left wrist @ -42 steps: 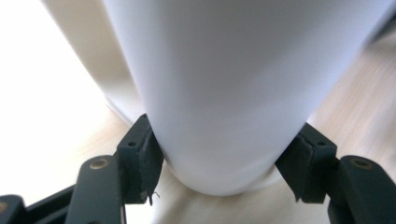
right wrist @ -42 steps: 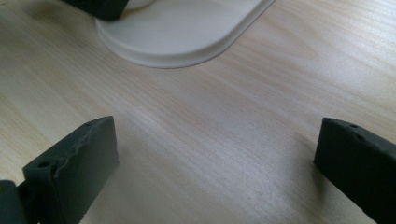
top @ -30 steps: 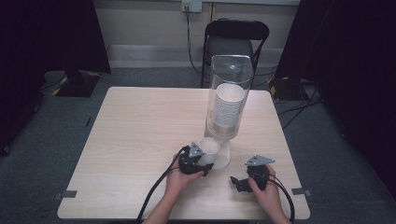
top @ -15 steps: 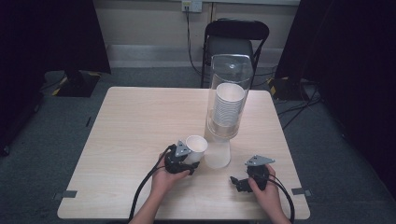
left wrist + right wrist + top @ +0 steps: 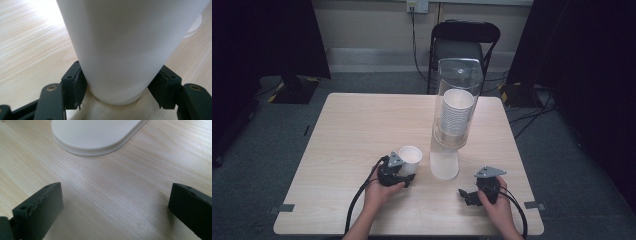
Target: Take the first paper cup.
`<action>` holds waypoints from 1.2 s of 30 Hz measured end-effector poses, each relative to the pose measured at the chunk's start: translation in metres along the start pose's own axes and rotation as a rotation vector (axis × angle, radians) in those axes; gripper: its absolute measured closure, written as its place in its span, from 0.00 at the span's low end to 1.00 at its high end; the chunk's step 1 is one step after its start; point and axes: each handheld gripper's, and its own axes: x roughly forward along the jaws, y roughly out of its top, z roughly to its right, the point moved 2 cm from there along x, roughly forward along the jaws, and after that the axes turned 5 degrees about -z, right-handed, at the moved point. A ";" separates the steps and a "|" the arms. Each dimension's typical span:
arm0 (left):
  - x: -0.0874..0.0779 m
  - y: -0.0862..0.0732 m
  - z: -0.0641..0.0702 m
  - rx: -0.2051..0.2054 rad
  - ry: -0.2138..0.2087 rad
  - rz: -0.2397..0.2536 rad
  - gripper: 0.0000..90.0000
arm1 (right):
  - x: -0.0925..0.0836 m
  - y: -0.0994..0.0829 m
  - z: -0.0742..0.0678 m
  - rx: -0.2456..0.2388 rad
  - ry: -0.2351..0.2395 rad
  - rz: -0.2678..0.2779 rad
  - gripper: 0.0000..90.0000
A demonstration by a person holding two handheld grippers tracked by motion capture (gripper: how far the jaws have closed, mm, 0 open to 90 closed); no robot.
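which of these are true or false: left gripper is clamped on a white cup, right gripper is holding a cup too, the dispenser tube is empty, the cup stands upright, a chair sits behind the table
1. The left gripper is clamped on a white cup. True: both pads press its lower wall.
2. The right gripper holds a cup too. False: its jaws stand wide apart over bare table, with nothing between them.
3. The dispenser tube is empty. False: a stack of cups sits inside it.
4. The held cup stands upright. True: its open mouth faces up in the high view.
5. A chair sits behind the table. True: a black chair stands at the far edge.
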 end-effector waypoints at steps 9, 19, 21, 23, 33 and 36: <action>-0.003 -0.002 -0.004 0.026 0.015 -0.019 0.39 | 0.000 0.000 0.000 -0.001 0.000 0.000 0.00; -0.006 -0.005 -0.006 0.044 0.019 -0.022 0.38 | 0.000 0.000 0.000 0.001 0.001 0.001 0.00; -0.006 -0.006 -0.005 0.038 0.015 -0.021 0.38 | 0.000 0.000 0.000 0.000 -0.001 0.000 0.00; -0.006 -0.006 -0.006 0.044 0.018 -0.022 0.38 | 0.000 0.000 0.000 0.000 0.000 0.001 0.00; -0.006 -0.007 -0.006 0.054 0.026 -0.027 0.30 | 0.000 0.000 0.000 0.000 0.000 0.000 0.00; -0.006 -0.007 -0.007 0.055 0.026 -0.028 0.30 | 0.000 0.000 0.000 0.000 0.000 0.000 0.00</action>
